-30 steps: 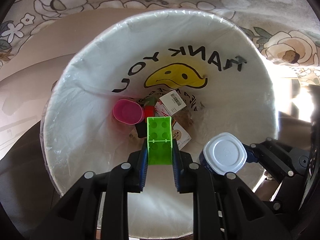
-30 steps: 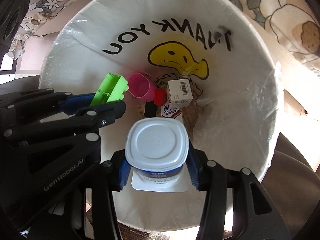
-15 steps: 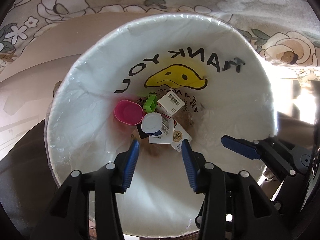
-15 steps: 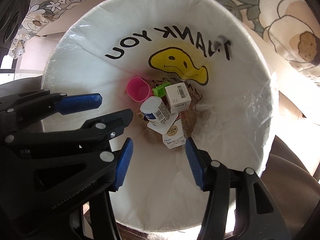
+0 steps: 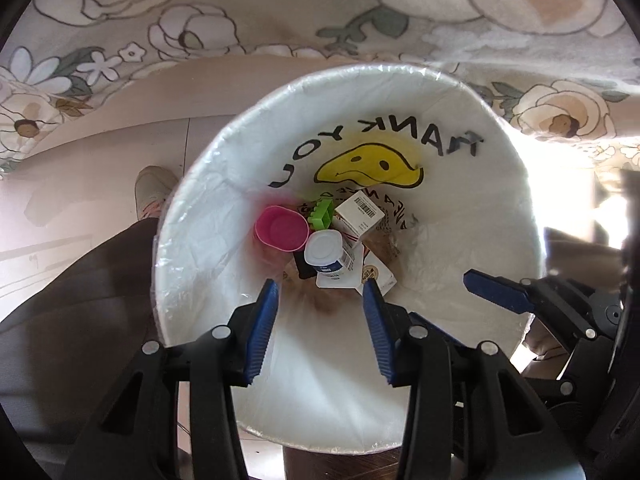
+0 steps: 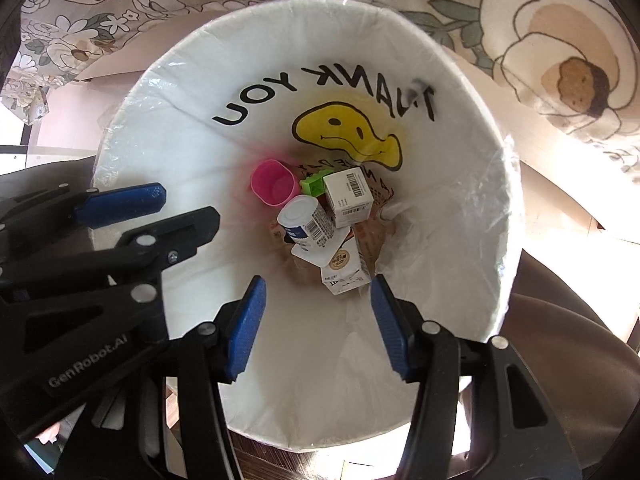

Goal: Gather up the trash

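Black two-finger grippers, blue ribbed fingers (image 6: pixel 244 326), silver screws — white "GenRobot.AI" lettering (image 6: pixel 86 364) on one.

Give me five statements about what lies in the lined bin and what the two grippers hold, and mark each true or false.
1. Both grippers hang over the bin with nothing between their jaws. True: left gripper, right gripper.
2. The green block is in the left gripper. False: it lies at the bottom of the bin.
3. The pink cup lies beside the white-lidded jar. True.
4. The liner shows a red star. False: a yellow smiley face.
5. The barcoded white box is outside the bin. False: it is inside.
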`<state>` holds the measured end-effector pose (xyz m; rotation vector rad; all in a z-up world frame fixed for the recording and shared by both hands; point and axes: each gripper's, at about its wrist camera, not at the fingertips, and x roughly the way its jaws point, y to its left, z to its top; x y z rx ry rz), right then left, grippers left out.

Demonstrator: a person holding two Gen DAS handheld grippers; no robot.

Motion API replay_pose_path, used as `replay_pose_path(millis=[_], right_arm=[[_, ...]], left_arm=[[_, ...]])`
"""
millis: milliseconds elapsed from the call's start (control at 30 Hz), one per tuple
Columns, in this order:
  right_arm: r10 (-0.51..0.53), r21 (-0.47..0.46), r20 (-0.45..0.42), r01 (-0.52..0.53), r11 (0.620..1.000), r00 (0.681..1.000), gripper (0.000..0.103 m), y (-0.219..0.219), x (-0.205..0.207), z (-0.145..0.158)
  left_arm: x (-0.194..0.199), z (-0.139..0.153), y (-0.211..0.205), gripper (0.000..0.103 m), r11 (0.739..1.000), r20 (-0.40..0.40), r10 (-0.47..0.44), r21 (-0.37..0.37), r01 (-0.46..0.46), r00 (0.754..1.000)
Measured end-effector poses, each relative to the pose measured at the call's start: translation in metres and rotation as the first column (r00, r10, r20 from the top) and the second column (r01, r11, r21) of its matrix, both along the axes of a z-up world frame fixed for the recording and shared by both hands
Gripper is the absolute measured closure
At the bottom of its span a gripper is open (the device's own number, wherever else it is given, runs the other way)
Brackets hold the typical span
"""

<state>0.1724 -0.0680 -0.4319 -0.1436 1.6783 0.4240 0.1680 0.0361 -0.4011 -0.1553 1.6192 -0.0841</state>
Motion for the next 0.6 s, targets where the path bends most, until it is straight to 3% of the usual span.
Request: replay_pose_path(millis=[200, 367, 600], right_arm=[[-0.015, 0.037, 0.053, 0.013, 0.999, 0.998, 0.047, -0.006, -0.006, 0.032], [0.018, 0.058, 0.113, -0.024, 0.998, 0.993, 0.047, -0.009, -0.015, 0.068], [-0.004, 0.12, 0.279, -0.031, 0.992, 0.96, 0.048, -0.027, -0.021, 0.149]], left_arm=[[-0.006, 0.049, 0.007, 0.056, 0.999, 0.098, -0.009, 0.032, 0.006, 0.995], [-0.017, 0.101, 0.006, 0.046, 0.994, 0.209, -0.065, 0.101, 0.044, 0.976], [-0.035, 0.165, 0.005, 0.039, 0.991, 0.323, -0.096, 0.124, 0.059, 0.941]])
